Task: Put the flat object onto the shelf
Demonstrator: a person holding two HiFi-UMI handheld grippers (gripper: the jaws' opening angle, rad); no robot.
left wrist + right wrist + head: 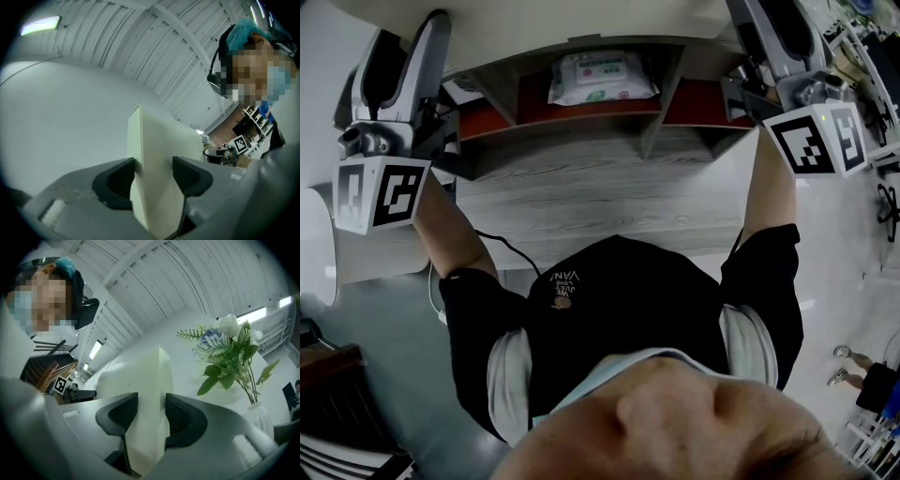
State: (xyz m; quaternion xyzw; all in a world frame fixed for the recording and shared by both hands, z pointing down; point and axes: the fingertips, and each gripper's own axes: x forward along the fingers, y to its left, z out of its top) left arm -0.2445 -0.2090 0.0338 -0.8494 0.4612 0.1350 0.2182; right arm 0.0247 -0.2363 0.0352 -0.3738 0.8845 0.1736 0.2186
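As the left gripper (153, 164) and right gripper (152, 398) clamp the cream board (157, 133), a grey desk (600, 202) lies below.

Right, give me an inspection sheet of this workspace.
Surface: pale wood-grain desk in front of the shelf.
Job's things: cream flat board held up between both grippers; shelf not yet loaded with it.
Clutter: wipes pack in the shelf's middle bay.
Grippers: left gripper and right gripper both clamped on the board.
Cables: black cable by the left arm.
Surroundings: flower bunch near the right gripper.
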